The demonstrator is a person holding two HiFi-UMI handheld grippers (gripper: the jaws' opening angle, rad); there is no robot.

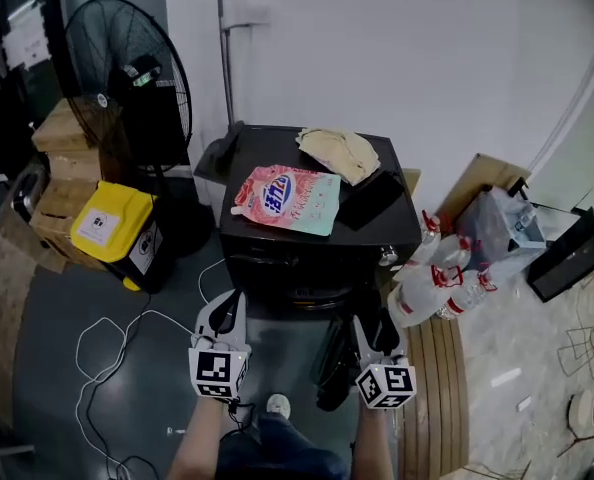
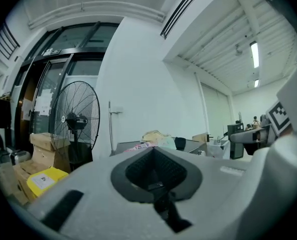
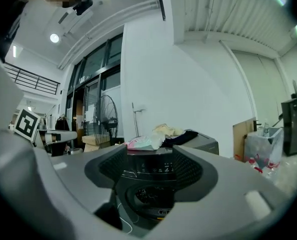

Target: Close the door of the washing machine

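Observation:
The black front-loading washing machine [image 1: 317, 243] stands against the white wall. Its round door [image 1: 333, 363] hangs swung out toward me, just left of my right gripper [image 1: 375, 330]. That gripper is open, and between its jaws the right gripper view shows the control panel and the dark drum opening [image 3: 151, 196]. My left gripper [image 1: 225, 316] is held low in front of the machine's left corner, shut on nothing. In the left gripper view the left gripper [image 2: 156, 171] looks past the machine's top toward the wall.
On the machine's top lie a pink detergent pouch [image 1: 287, 200], a beige cloth [image 1: 339, 153] and a black item [image 1: 369, 198]. A standing fan [image 1: 127, 78], cardboard boxes and a yellow box [image 1: 112, 223] are at the left. Plastic bottles [image 1: 442, 273] are at the right, white cables [image 1: 107, 358] on the floor.

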